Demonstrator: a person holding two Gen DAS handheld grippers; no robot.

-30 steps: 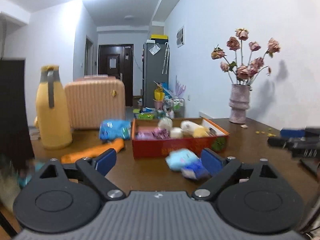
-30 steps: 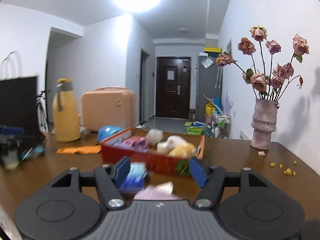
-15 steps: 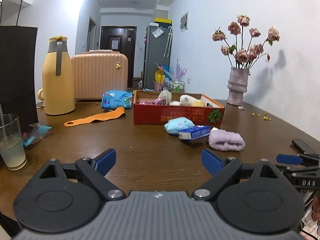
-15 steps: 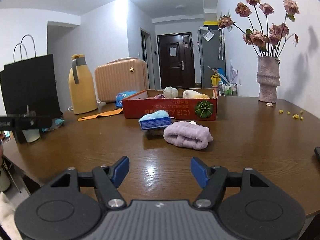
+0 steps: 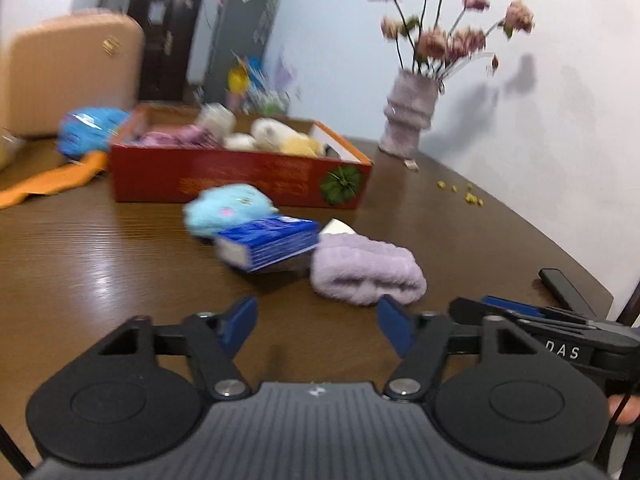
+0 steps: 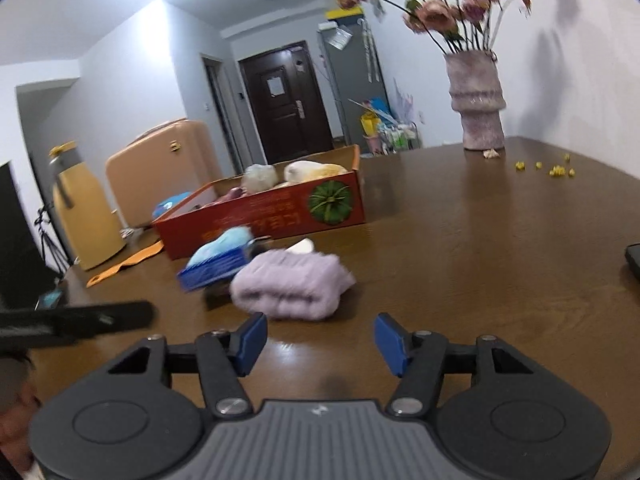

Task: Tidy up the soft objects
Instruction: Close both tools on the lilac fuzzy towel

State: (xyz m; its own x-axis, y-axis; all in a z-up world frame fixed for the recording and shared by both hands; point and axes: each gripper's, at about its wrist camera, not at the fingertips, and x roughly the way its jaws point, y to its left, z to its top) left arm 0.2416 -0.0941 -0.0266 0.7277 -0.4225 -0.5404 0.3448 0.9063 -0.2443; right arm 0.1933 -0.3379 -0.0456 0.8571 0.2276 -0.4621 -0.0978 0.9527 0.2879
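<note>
Closing on nothing yet, the left gripper (image 5: 316, 324) and right gripper (image 6: 318, 340) both face the folded lilac fleecy cloth (image 6: 292, 284) lying just ahead, short of the red cardboard box (image 6: 280, 216), probably its destination.

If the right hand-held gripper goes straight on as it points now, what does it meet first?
Most likely the rolled lilac towel, just ahead of the right hand-held gripper, whose jaws are closing on nothing.
</note>
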